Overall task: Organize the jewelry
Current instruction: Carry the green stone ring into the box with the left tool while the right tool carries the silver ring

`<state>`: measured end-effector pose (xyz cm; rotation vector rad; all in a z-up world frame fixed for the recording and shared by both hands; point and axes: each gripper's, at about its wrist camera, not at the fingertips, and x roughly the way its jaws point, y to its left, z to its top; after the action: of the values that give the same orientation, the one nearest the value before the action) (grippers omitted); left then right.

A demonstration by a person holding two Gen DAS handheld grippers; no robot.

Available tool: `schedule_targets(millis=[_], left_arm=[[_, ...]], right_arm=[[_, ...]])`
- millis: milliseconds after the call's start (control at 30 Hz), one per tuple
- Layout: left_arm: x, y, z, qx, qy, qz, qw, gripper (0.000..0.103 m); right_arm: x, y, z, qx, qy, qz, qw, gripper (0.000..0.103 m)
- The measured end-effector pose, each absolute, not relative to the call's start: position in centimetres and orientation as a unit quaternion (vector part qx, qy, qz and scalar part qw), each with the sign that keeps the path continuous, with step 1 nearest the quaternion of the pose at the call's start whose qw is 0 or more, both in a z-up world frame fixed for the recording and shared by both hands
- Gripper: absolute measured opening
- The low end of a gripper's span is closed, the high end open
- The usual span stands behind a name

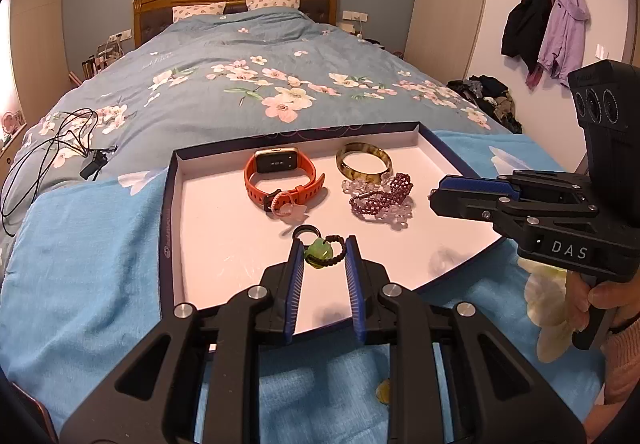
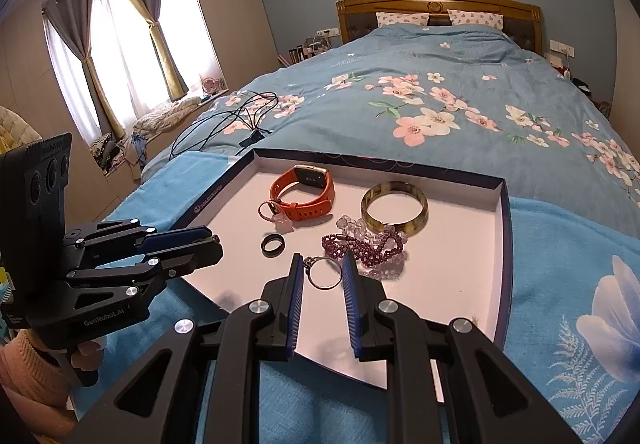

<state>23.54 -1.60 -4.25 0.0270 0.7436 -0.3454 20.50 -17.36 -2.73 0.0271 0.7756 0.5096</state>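
Observation:
A white tray with a dark blue rim (image 1: 168, 211) (image 2: 505, 244) lies on the bed. My left gripper (image 1: 325, 246) (image 2: 214, 240) hovers over its near part, shut on a green pendant on a black braided cord (image 1: 318, 252). My right gripper (image 2: 323, 262) (image 1: 434, 195) hangs over the tray's right side, shut on a thin silver ring (image 2: 322, 276). Loose in the tray are an orange smartwatch (image 1: 280, 179) (image 2: 304, 195), an amber bangle (image 1: 364, 163) (image 2: 394, 207), a purple bead bracelet (image 1: 380, 197) (image 2: 364, 248), a pink cord charm (image 1: 286, 205) and a black ring (image 1: 306, 232) (image 2: 273, 245).
The tray rests on a light blue blanket (image 1: 80, 264) (image 2: 560, 244) spread over a floral duvet. A black cable (image 1: 52, 151) (image 2: 240, 115) lies on the bed to the tray's left. A person's hand (image 1: 604, 296) grips the right gripper's handle.

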Motion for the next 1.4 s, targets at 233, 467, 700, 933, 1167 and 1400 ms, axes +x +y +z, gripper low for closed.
schedule_targets(millis=[233,467,700,933,1167,1400], left_arm=[[24.0,-1.8,-4.4,0.015,0.365,-0.166,0.916,0.021],[24.7,-2.2,-5.0,0.019,0.372,-0.163,0.913,0.021],[25.4,-2.2,-5.6,0.017,0.384,-0.160,0.909,0.021],[25.9,-2.3,-6.0,0.017,0.392,-0.156,0.906,0.021],[26.3,-2.7,-6.2,0.017,0.396,-0.155,0.905,0.021],[26.5,-2.8,-6.5,0.018,0.398,-0.152,0.905,0.021]], right_arm=[[21.1,-17.0,-3.3,0.010,0.383,0.243,0.891,0.018],[21.6,-16.7,-3.8,0.007,0.389,0.239,0.890,0.018],[22.0,-16.5,-4.3,0.002,0.396,0.237,0.887,0.018],[22.4,-15.9,-4.8,-0.004,0.402,0.237,0.885,0.018],[22.7,-15.7,-5.2,-0.006,0.406,0.234,0.883,0.018],[22.9,-15.5,-5.6,-0.006,0.410,0.231,0.882,0.018]])
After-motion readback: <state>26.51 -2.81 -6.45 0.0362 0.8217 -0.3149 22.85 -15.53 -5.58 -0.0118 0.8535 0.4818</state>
